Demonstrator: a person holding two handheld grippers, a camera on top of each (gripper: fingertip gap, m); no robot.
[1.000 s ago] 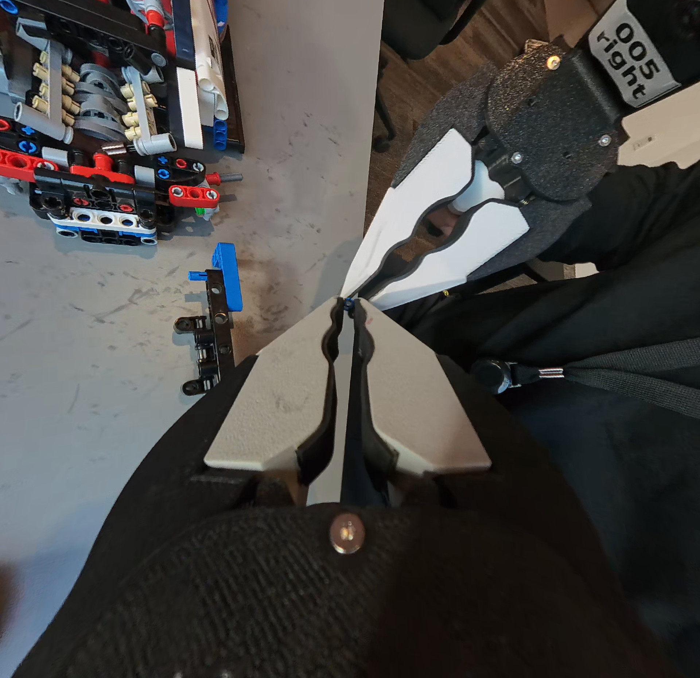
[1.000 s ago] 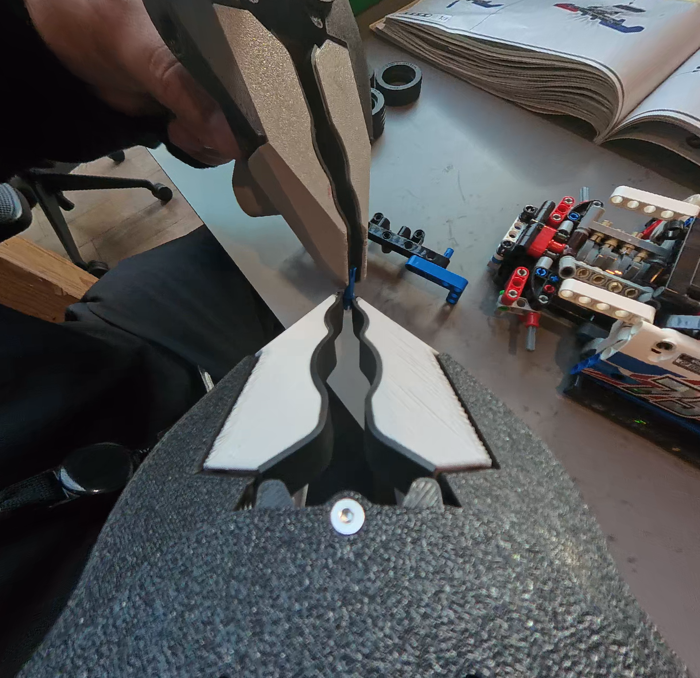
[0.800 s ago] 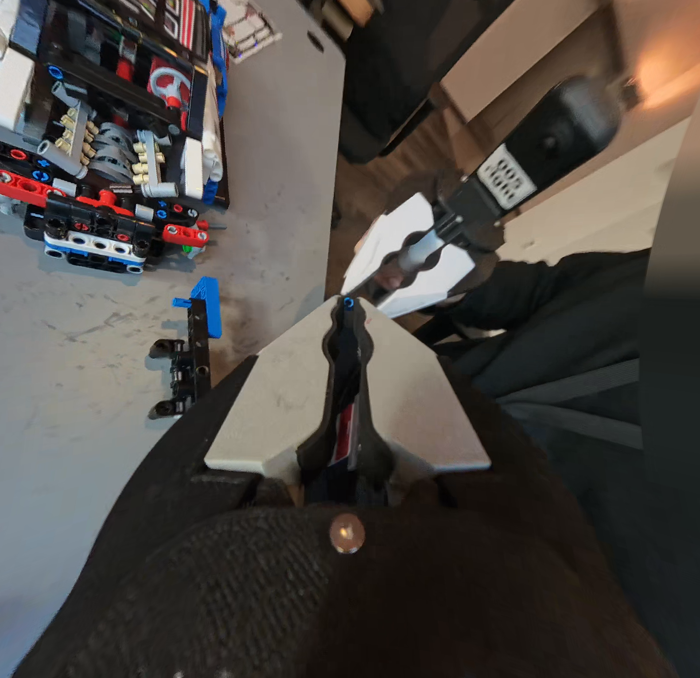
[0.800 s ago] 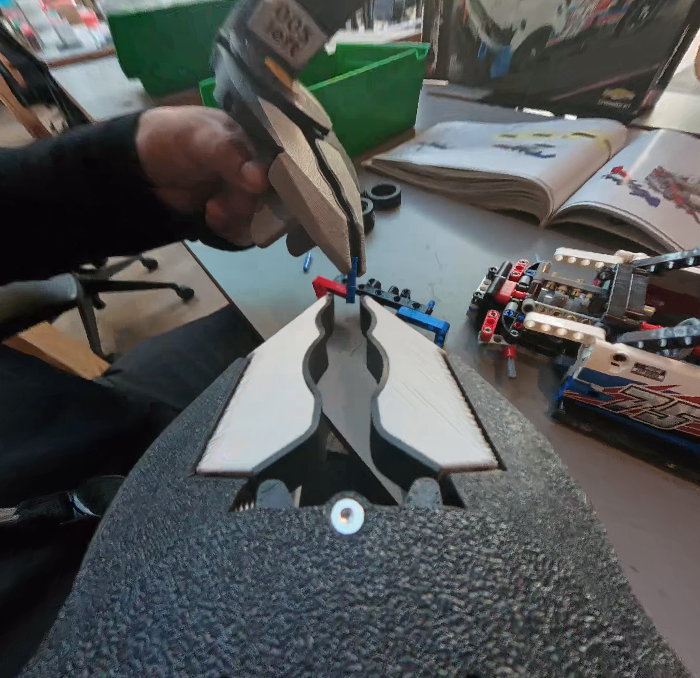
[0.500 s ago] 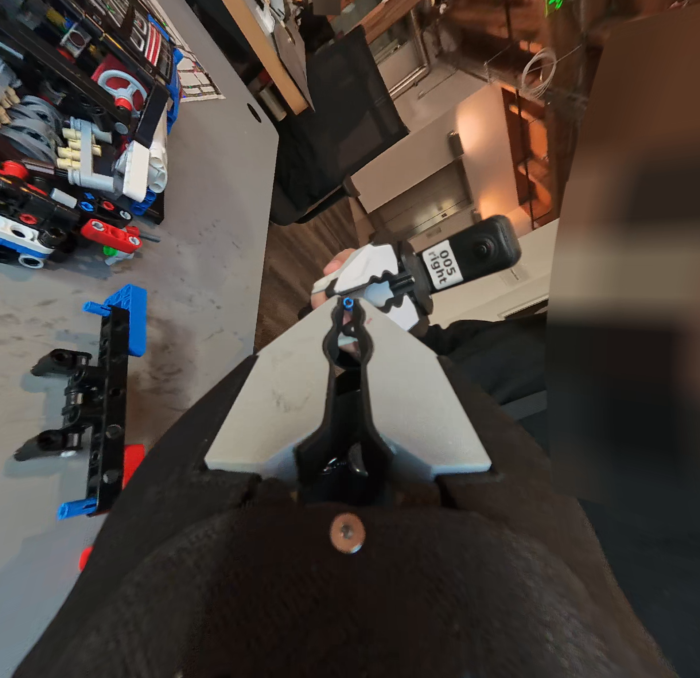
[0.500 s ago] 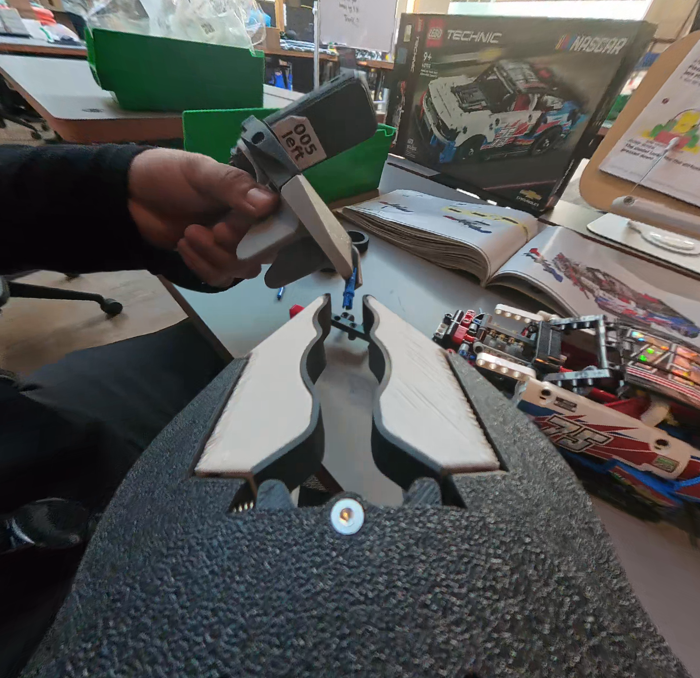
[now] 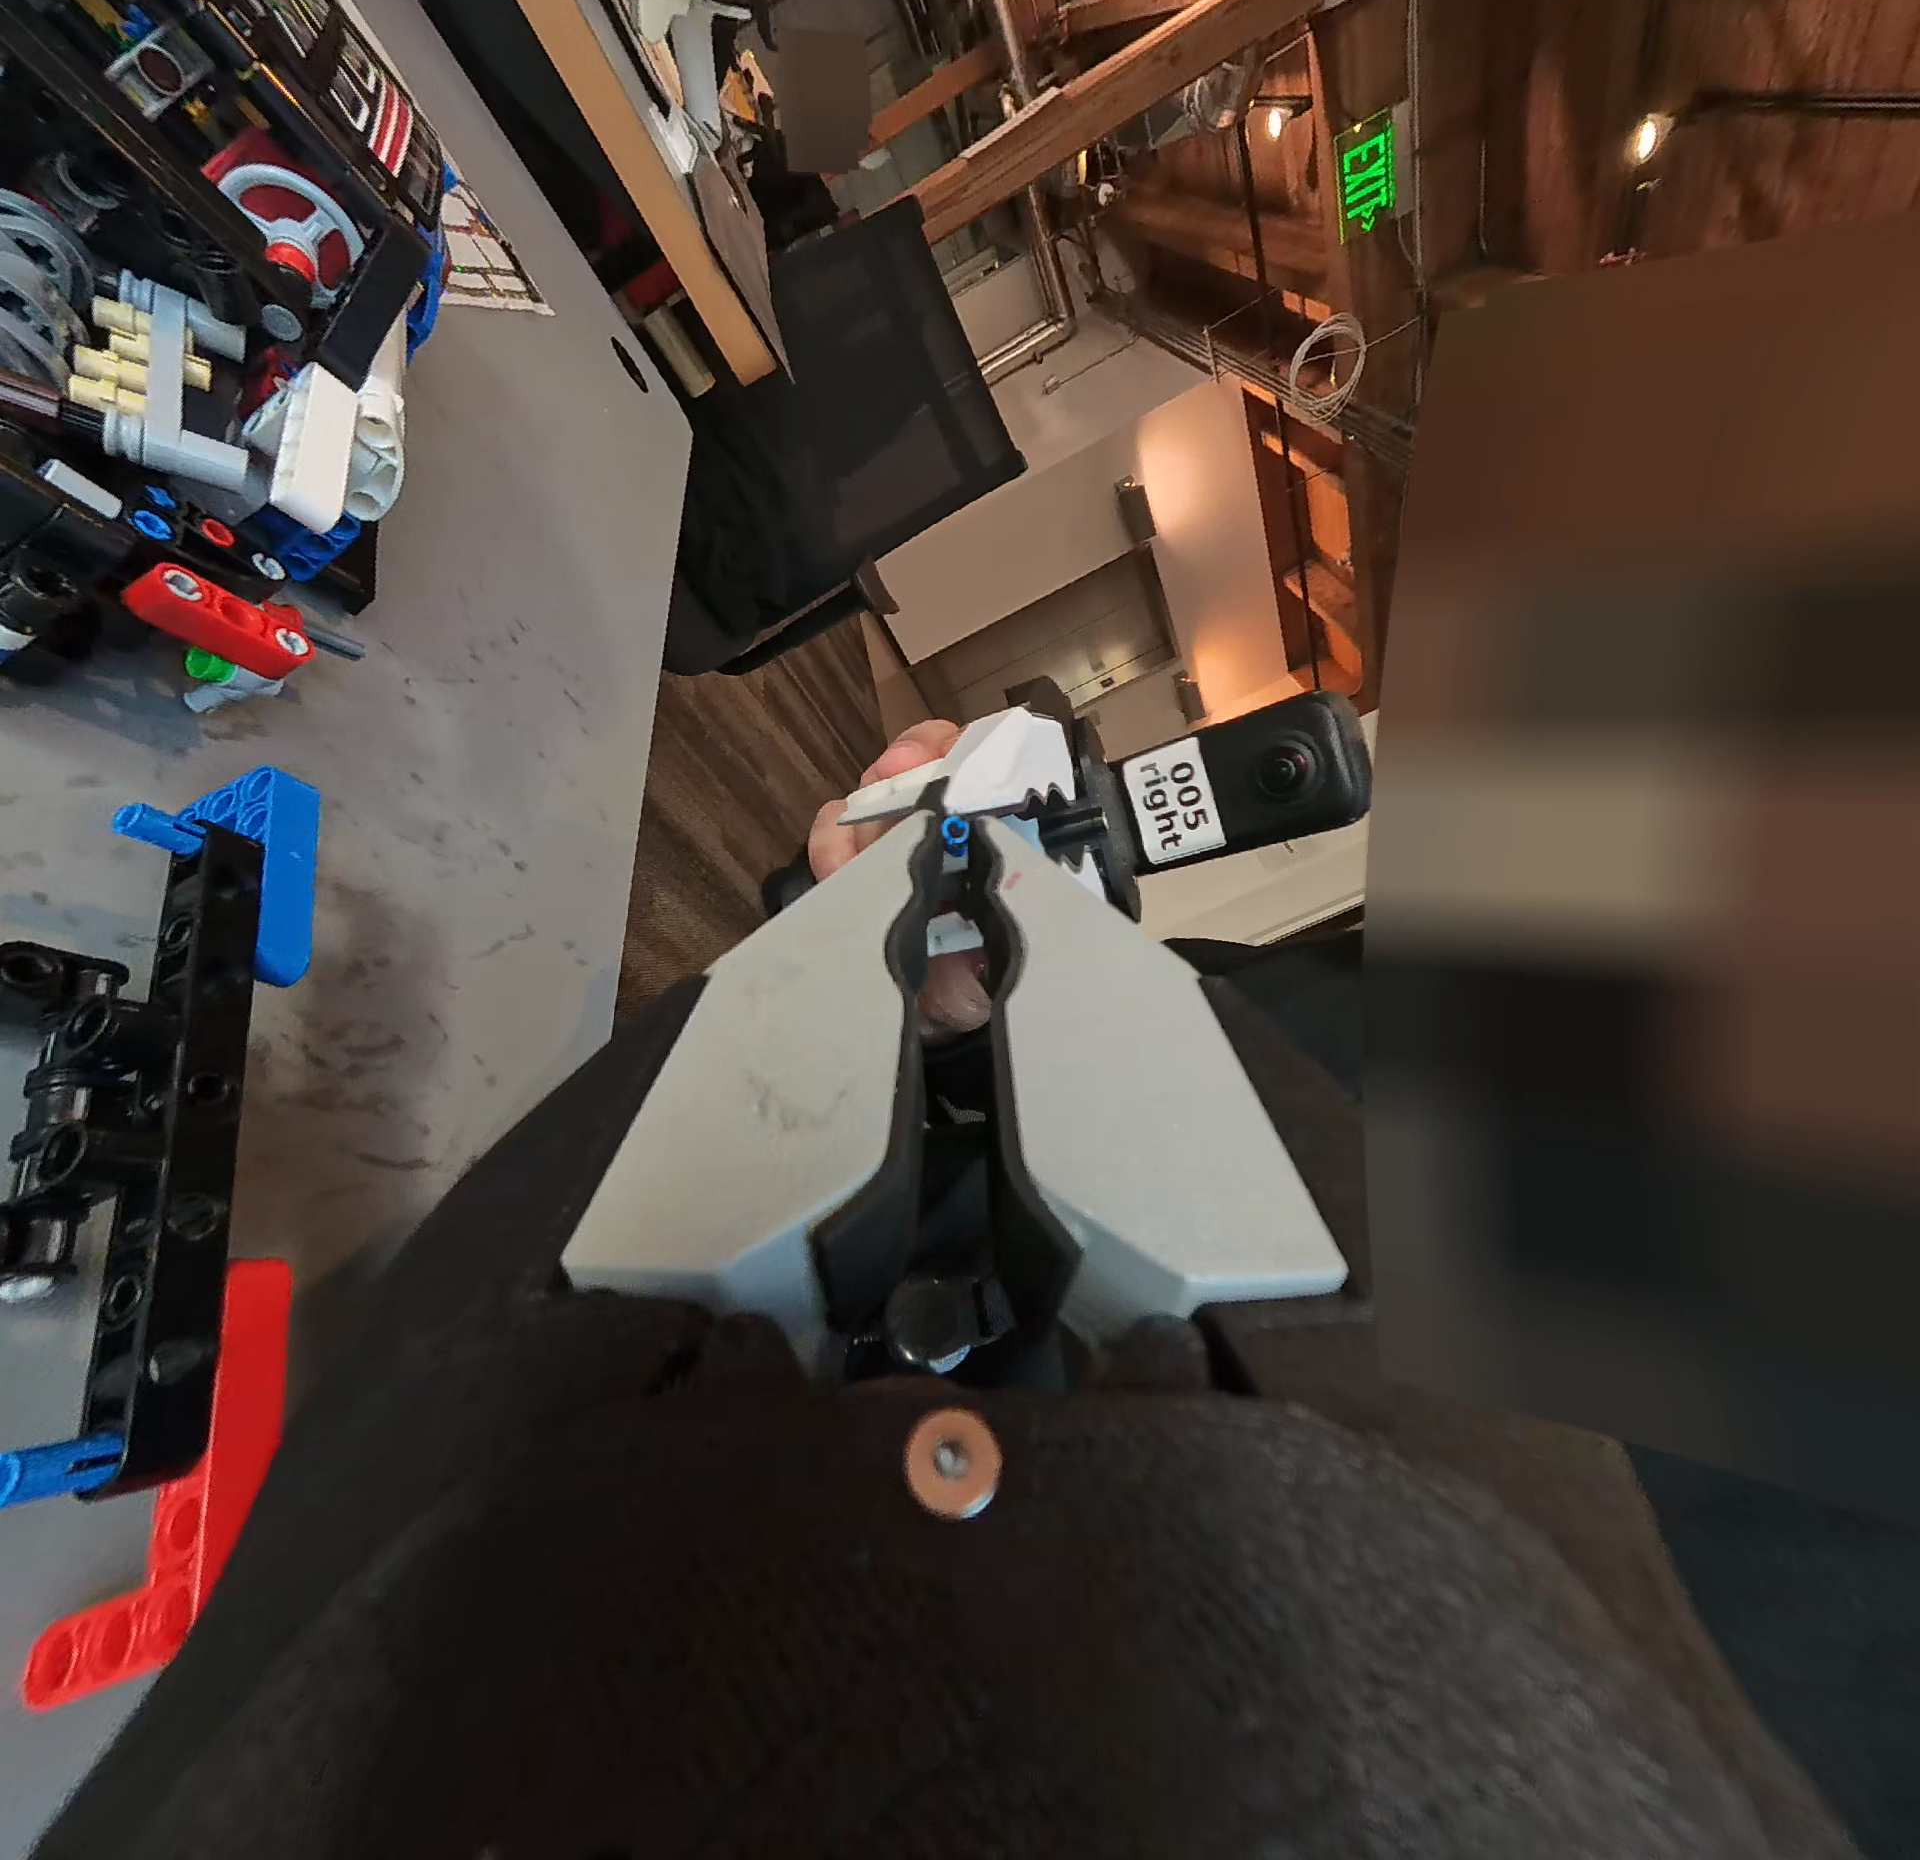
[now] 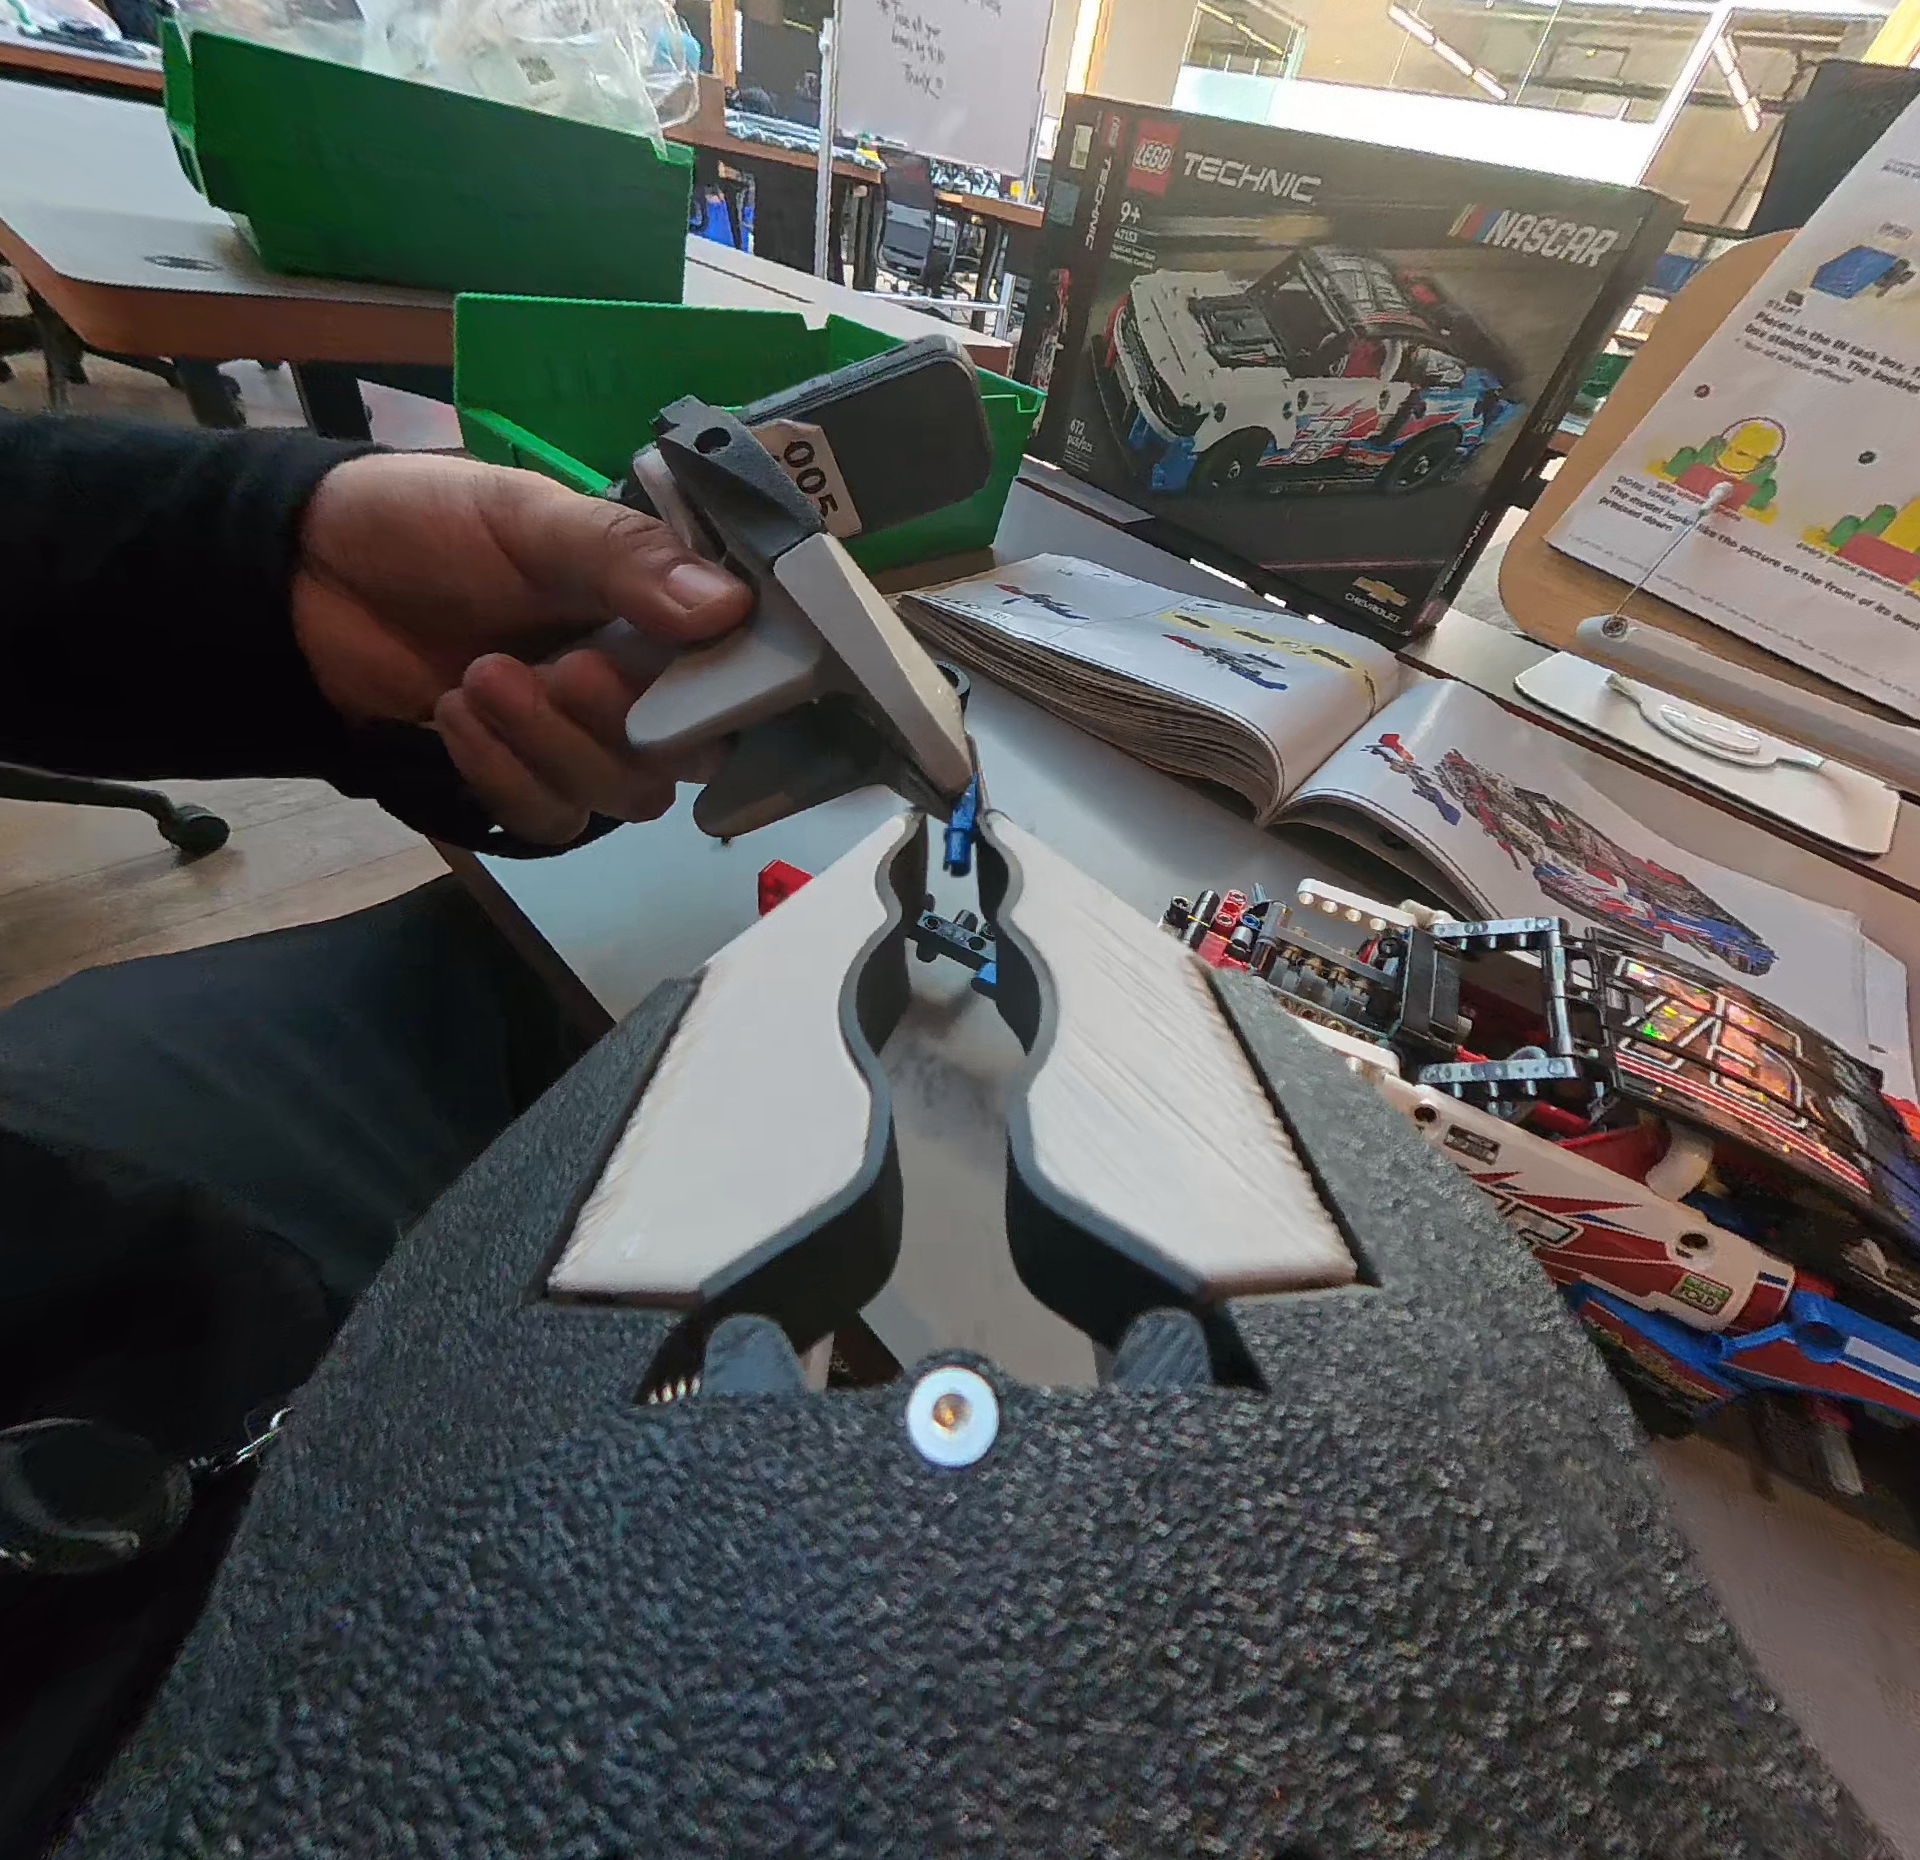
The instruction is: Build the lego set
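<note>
Our left gripper [image 7: 954,836] pinches a small blue pin [image 7: 955,829] above the tabletop [image 7: 499,771]. Our right gripper [image 8: 948,821] is spread around the pin's free end without touching it.

Glossy plastic blue pin [image 8: 961,836]; scuffed matt grey table [image 7: 499,730].

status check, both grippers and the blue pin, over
Left gripper shut on blue pin, held up off the table. Right gripper open, tips either side of the pin, not clamped. Black beam assembly lies on the grey table; nothing in the way.
</note>
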